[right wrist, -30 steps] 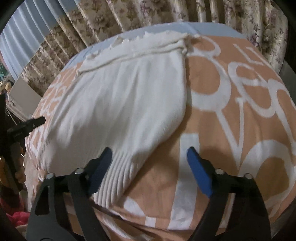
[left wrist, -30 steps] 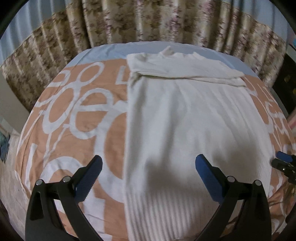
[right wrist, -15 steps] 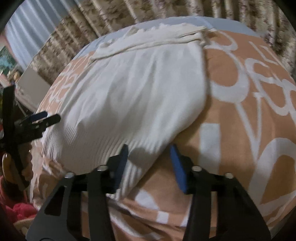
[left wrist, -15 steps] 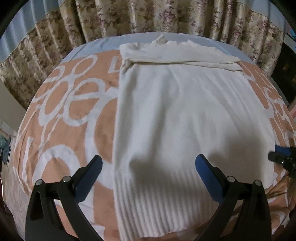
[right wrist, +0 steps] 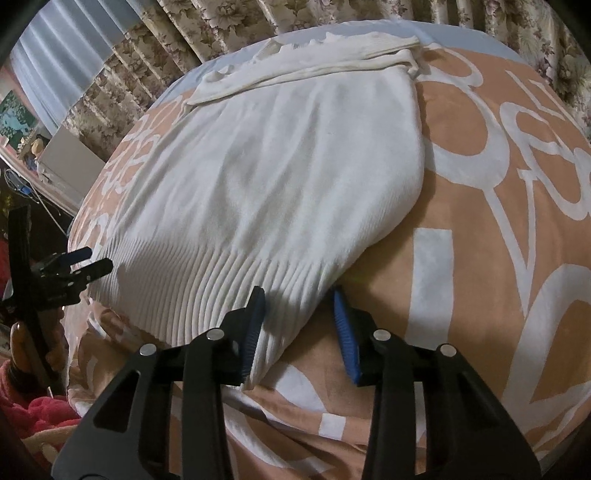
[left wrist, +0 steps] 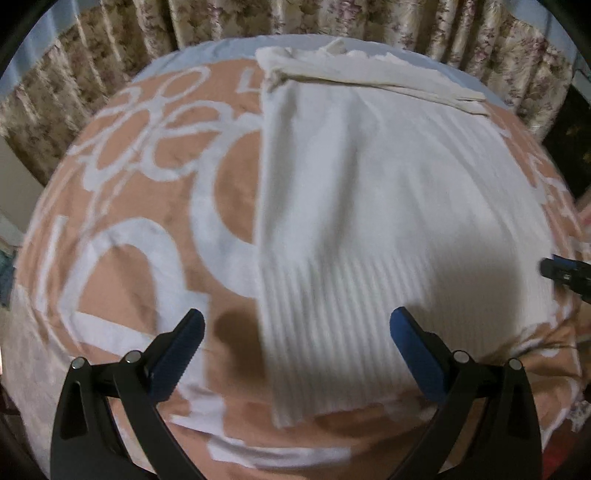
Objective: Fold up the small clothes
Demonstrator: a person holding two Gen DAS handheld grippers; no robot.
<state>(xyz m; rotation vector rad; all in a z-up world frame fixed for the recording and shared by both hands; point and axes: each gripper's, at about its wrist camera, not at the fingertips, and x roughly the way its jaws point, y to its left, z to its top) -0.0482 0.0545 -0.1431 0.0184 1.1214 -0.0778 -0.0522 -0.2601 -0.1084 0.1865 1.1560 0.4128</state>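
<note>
A white knit sweater [left wrist: 388, 206] lies flat on the orange and white bedspread [left wrist: 147, 206], sleeves folded across its far end, ribbed hem nearest me. My left gripper [left wrist: 295, 332] is open, its fingers straddling the hem's left corner without touching it. In the right wrist view the sweater [right wrist: 288, 177] fills the middle, and my right gripper [right wrist: 299, 317] has its jaws narrowed around the hem's right corner; the left pad [right wrist: 255, 321] touches the cloth, while a gap remains at the right pad. The left gripper also shows at the far left of that view [right wrist: 81, 262].
Floral curtains [left wrist: 369, 18] hang behind the bed. A pale blue sheet [right wrist: 424, 29] shows at the bed's far end. A red blanket [right wrist: 33, 406] and shelves with clutter [right wrist: 22, 125] lie off the bed's left side.
My right gripper has moved onto the hem's right corner and its jaws have narrowed around it. My left gripper has pulled back toward the hem's left corner, staying open.
</note>
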